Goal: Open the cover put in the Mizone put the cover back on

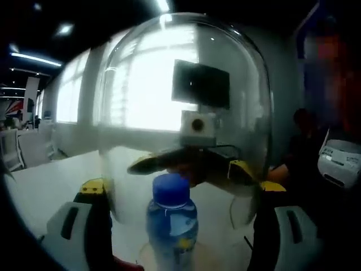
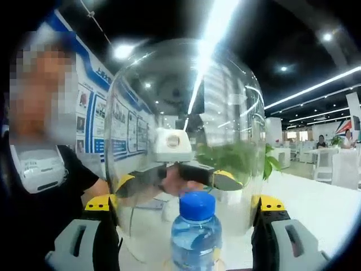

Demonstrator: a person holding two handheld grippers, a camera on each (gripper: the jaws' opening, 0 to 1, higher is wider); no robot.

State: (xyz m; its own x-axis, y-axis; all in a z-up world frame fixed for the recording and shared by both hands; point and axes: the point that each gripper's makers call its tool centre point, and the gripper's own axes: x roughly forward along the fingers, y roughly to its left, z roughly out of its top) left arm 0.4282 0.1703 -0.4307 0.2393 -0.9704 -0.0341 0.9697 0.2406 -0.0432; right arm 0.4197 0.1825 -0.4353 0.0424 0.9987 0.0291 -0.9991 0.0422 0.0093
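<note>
A tall clear glass dome cover (image 1: pixel 141 90) (image 2: pixel 146 96) stands upright over a white table. My left gripper (image 1: pixel 181 189) is shut on the dome, with a yellow-tipped jaw pressing each side. My right gripper (image 2: pixel 186 203) grips the same dome from the opposite side. Each gripper shows through the glass in the other's view. The Mizone bottle (image 1: pixel 172 223) (image 2: pixel 196 234), pale blue with a blue cap, stands upright low in the middle, its cap higher than the dome's lower rim. Whether the rim rests on the table is hidden.
The white table (image 1: pixel 51 180) (image 2: pixel 316 197) spreads around the bottle. A person in a dark shirt (image 2: pixel 51 180) stands close behind it, seen also as a dark figure (image 1: pixel 304 152). A green plant (image 2: pixel 240 158) and white chairs (image 2: pixel 333 164) lie beyond.
</note>
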